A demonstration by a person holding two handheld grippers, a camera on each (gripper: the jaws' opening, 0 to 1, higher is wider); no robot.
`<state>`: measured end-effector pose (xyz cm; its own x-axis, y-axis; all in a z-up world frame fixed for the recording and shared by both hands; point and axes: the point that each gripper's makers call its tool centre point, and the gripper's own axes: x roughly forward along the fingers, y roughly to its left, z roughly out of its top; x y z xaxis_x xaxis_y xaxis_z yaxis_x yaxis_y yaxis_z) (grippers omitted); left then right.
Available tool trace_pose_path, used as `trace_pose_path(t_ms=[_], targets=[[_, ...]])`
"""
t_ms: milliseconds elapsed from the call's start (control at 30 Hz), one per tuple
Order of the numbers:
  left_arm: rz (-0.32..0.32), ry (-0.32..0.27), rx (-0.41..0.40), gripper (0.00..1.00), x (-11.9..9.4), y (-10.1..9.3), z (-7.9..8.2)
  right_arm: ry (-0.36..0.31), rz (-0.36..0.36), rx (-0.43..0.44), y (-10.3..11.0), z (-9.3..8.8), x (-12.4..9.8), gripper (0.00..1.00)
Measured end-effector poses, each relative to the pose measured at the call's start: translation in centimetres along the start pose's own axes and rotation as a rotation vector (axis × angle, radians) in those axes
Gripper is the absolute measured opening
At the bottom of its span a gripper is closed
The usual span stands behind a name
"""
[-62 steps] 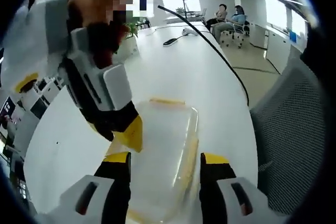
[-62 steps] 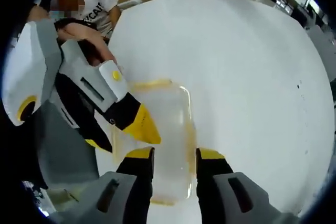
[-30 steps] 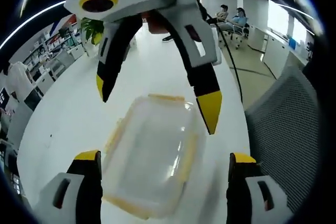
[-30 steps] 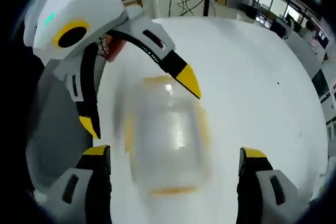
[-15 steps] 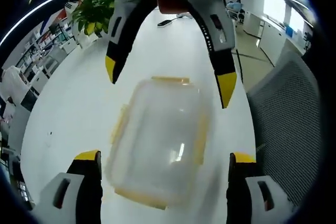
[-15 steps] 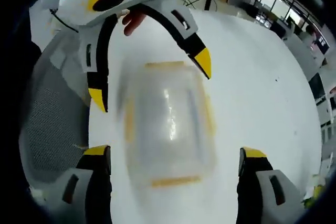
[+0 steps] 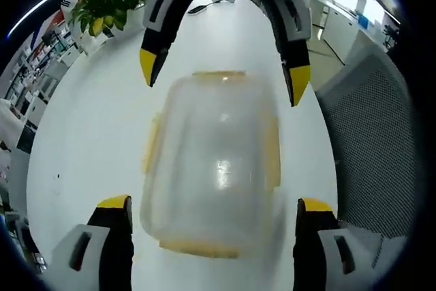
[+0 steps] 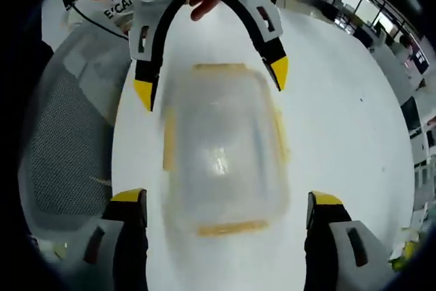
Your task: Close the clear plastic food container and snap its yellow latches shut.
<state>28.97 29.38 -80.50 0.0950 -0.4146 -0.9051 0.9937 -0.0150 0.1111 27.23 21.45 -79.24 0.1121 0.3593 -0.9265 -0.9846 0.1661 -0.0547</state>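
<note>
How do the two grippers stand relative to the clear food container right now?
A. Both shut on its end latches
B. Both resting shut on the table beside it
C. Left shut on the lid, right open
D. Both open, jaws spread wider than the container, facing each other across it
D: the left gripper and right gripper both have their jaws spread wide either side of the container, with neither seen touching it.

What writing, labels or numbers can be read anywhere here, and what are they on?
"E CAI": partial dark letters on a person's white shirt in the right gripper view; the rest is cut off.
Clear container, its yellow latches, both open grippers: no text seen.
Shelves beside the plant: too small and blurred to read.
</note>
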Motion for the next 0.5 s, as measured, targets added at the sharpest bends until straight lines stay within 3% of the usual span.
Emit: trace_pose_path(t_ms=[300,367,500], targets=[[-0.023,0.048,0.031,0.91,0.98,-0.02,-0.62,0.033,-0.006,-0.019,0.24,-0.25,0.47,0.87],[0.002,0.06,0.044,0.83,0.84,0.54,-0.7,0.055,0.007,-0.025,0.47,-0.47,0.65,0.83],[-0.017,0.062,0.03,0.83,0.84,0.3,-0.73,0.091,-0.014,-0.061,-0.22,-0.84,0.28,0.71]])
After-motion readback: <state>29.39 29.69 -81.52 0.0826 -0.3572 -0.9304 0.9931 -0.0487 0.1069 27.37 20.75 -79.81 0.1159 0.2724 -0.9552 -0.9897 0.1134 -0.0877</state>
